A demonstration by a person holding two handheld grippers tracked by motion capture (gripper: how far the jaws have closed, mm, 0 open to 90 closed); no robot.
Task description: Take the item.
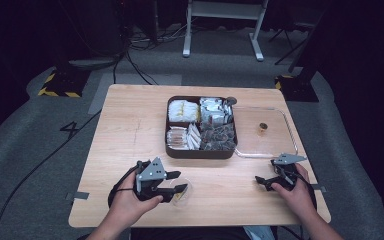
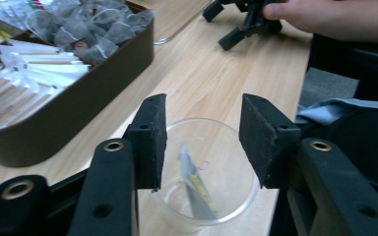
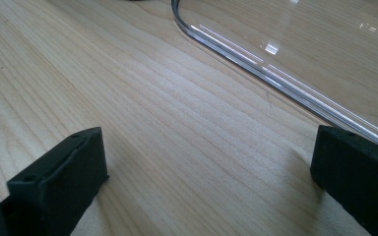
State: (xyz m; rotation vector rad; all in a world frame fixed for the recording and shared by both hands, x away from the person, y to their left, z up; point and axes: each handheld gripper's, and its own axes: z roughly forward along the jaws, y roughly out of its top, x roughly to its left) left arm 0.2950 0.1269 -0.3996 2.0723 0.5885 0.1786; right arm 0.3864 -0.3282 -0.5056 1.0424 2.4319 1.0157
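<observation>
Left gripper point(image 1: 179, 181) is at the near left of the table point(image 1: 130, 150), jaws part open over a clear plastic cup point(image 1: 182, 192); nothing pinched. From the high view I only get the cup as a faint clear rim under the jaw tips. The left gripper view fills that in: I'm looking down between the pads into the cup point(image 2: 204, 172), and a small sachet point(image 2: 196, 184) stands tilted inside it, leaning on the wall. Pads sit above the rim on either side, not touching the sachet.

That same view also shows the right gripper point(image 2: 236, 19) farther off across the wood with a hand point(image 2: 334, 19) on it, plus the near corner of the dark compartment box point(image 2: 69, 113) with paper sticks and mesh tea bags point(image 2: 93, 29).

High view gives the layout: the box point(image 1: 201, 151) at mid table with four compartments of packets, its clear lid point(image 1: 285, 135) lying flat just to its right, with a small brown thing on it that I can't make out. Right gripper point(image 1: 267, 181) rests near the right edge, just below the lid.

Right gripper view: jaws spread wide, bare wood between them, the lid's curved edge point(image 3: 256, 59) running past the far pad. Holding nothing
</observation>
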